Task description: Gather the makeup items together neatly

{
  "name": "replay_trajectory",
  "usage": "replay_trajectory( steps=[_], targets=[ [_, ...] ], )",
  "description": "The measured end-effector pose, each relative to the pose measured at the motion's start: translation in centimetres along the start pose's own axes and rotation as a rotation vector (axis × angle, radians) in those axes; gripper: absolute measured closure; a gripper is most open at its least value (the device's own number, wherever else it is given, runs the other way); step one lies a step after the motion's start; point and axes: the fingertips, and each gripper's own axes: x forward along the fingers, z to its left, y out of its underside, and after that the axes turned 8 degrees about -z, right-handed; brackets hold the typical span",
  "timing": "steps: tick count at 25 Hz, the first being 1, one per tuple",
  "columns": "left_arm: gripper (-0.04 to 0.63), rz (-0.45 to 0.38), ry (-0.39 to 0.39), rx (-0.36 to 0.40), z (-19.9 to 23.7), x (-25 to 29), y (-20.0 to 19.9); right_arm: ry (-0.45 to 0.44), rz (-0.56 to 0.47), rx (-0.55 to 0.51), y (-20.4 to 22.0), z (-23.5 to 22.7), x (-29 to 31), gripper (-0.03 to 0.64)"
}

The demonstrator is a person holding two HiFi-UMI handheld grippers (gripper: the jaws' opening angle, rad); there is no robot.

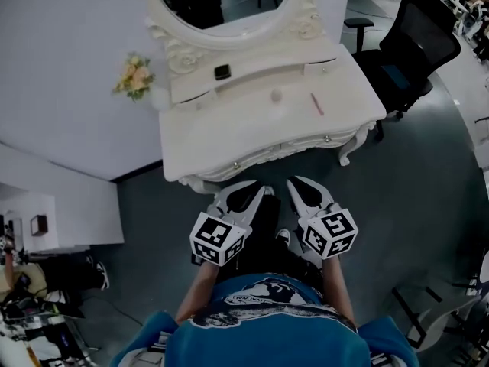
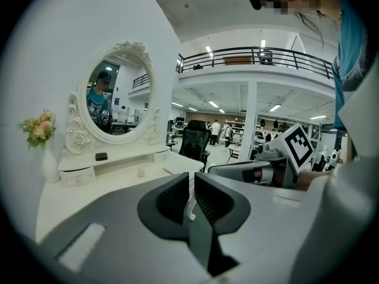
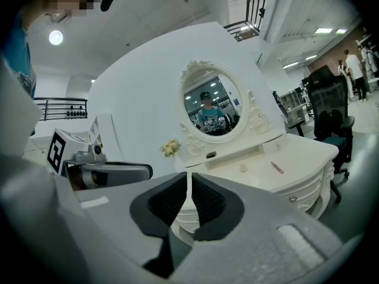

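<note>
On the white dressing table [image 1: 252, 132] lie three small makeup items. A black compact [image 1: 221, 72] sits on the raised shelf under the mirror. A small white piece [image 1: 275, 95] and a pink pencil [image 1: 316, 104] lie on the top. From the right gripper view I see the same compact [image 3: 211, 155], white piece [image 3: 243, 167] and pencil [image 3: 276, 167]. My left gripper [image 1: 257, 193] and right gripper [image 1: 298, 186] hang side by side just short of the table's front edge, well away from the items. Both are shut with nothing between the jaws.
An oval mirror [image 1: 221, 6] in an ornate frame stands at the back of the table. A vase of flowers [image 1: 135, 76] is at its left end. A black office chair [image 1: 416, 44] stands to the right. Drawer knobs [image 1: 327, 138] stick out of the front.
</note>
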Motion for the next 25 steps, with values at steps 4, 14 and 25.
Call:
replay_trajectory(
  steps=[4,14,25],
  targets=[
    [0.551,0.007,0.045,0.011,-0.2,1.6,-0.2,0.037,0.002,0.012,0.4,-1.3,-0.2,0.586],
    [0.551,-0.024,0.132,0.033,1.6,7.6,-2.2,0.120,-0.015,-0.015,-2.4,-7.3,2.4,0.580],
    [0.551,-0.095,0.019,0.015,14.6,12.3,-6.0,0.082,0.093,-0.106,-4.8,-12.8,15.6,0.560]
  ],
)
